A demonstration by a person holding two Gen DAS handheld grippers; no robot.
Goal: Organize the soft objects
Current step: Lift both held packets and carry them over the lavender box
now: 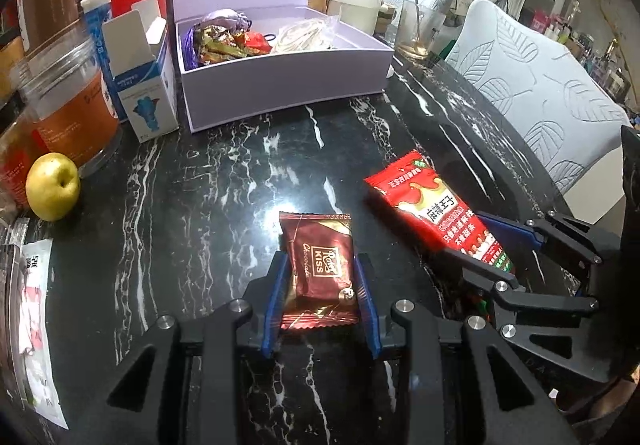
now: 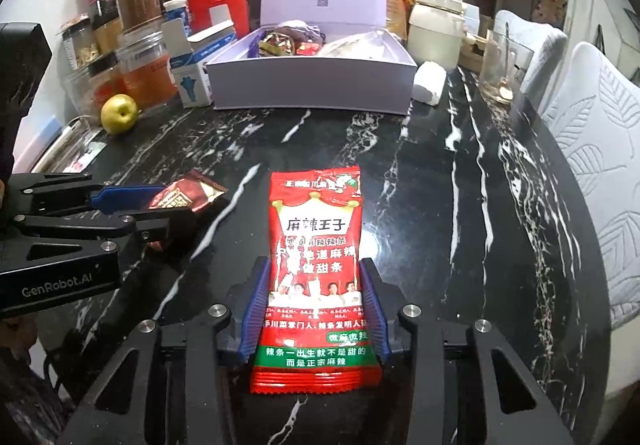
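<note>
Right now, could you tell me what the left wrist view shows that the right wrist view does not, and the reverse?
Left only: the chocolate's printed front between the left tongs, and a white packet at the table's near left edge. Right only: the red snack's full front between the right tongs, and a white roll beside the box. Both: box, apple, jars, glass.

white packet (image 1: 34, 325): cut off at left edge | box (image 2: 312, 85) lid: top cropped
</note>
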